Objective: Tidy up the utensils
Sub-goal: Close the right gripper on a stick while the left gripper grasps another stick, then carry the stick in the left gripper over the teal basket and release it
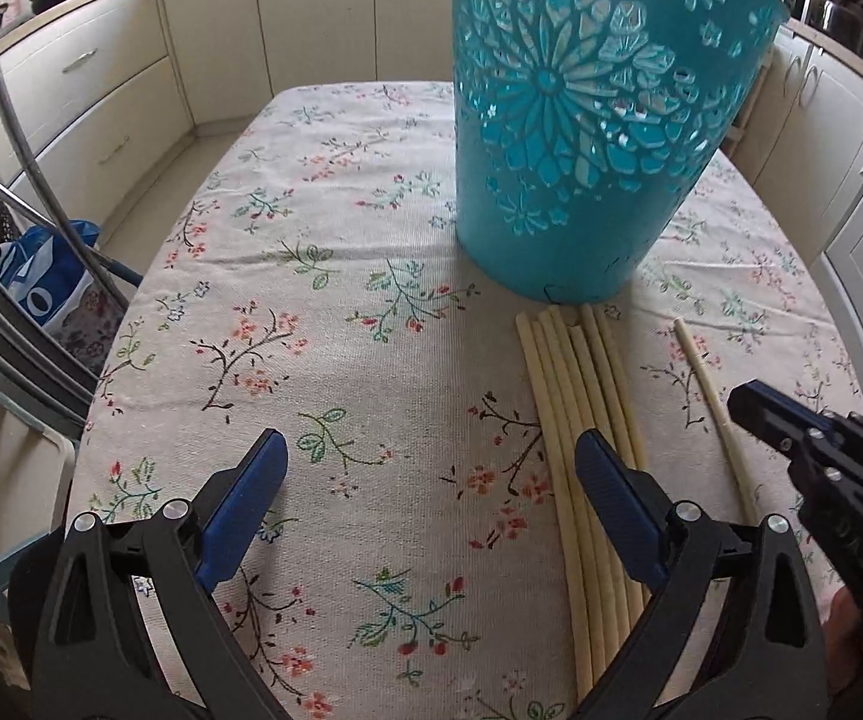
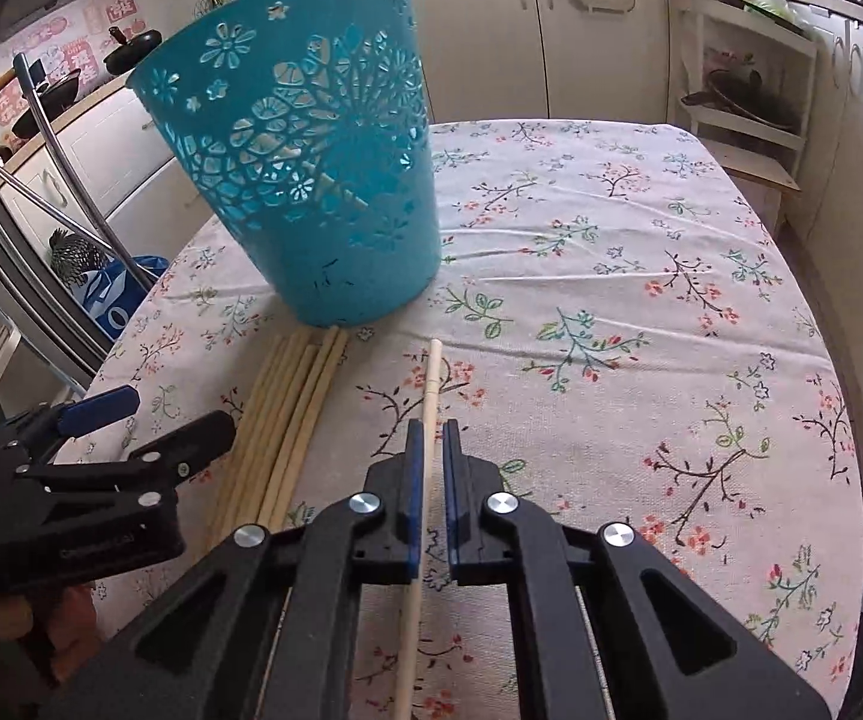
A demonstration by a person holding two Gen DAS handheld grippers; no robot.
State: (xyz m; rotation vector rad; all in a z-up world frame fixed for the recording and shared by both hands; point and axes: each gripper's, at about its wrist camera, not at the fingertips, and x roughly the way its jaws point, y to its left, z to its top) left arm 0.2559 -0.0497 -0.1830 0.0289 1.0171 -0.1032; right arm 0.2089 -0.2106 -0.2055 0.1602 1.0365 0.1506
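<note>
A teal cut-out basket stands on the floral tablecloth; it also shows in the right wrist view. A bundle of pale chopsticks lies in front of it, also in the right wrist view. A single chopstick lies apart to the right, also in the left wrist view. My right gripper straddles this single chopstick with its jaws nearly closed, a small gap on each side. My left gripper is open wide and empty, its right finger over the bundle.
Cream kitchen cabinets surround the table. A chair frame and a blue bag sit at the left edge. A wooden shelf unit stands at the far right. The tablecloth stretches right of the basket.
</note>
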